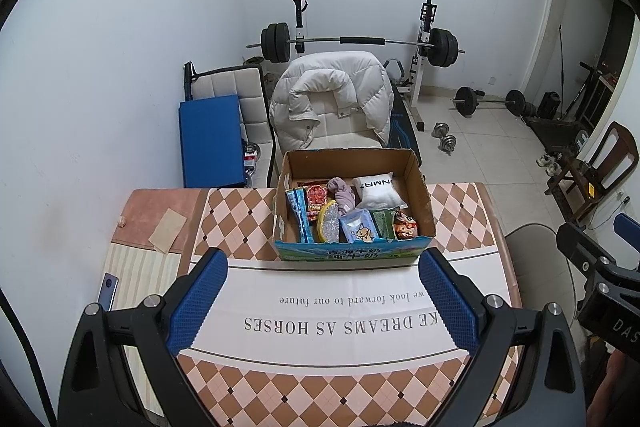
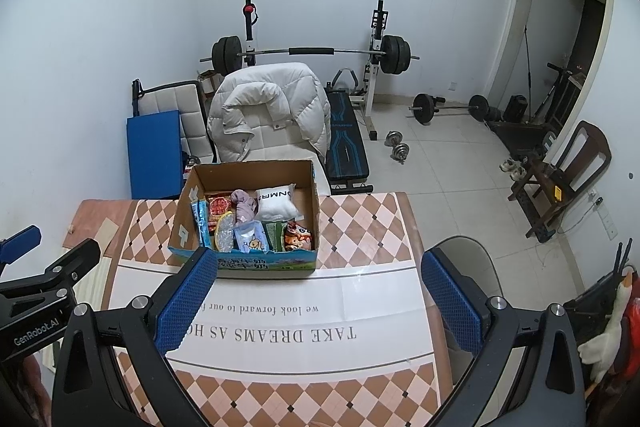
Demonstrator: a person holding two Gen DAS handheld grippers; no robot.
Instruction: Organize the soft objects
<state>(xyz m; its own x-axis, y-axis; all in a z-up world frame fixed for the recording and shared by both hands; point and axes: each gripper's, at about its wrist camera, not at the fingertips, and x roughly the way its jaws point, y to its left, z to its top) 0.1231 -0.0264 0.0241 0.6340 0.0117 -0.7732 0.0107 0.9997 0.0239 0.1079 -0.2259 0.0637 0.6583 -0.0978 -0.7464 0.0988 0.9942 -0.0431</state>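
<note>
An open cardboard box (image 1: 420,187) (image 2: 188,203) stands on the far part of the table. It holds a white pillow (image 1: 378,191) (image 2: 276,205), a mauve cloth (image 1: 344,193) (image 2: 243,207), a red snack packet (image 1: 317,201), a glittery pouch (image 1: 328,225) (image 2: 225,237), a blue bear packet (image 1: 360,229) (image 2: 252,239) and an orange packet (image 1: 405,225) (image 2: 298,237). My left gripper (image 1: 322,267) is open and empty, above the table in front of the box. My right gripper (image 2: 320,267) is open and empty, to the right of the left one.
The table (image 1: 320,387) has a checked cloth with a white printed band. A phone (image 1: 108,291) lies at its left edge. A chair with a white puffer jacket (image 1: 332,99) stands behind the box, with a barbell rack (image 1: 352,43) beyond. A chair back (image 2: 472,259) is at the right.
</note>
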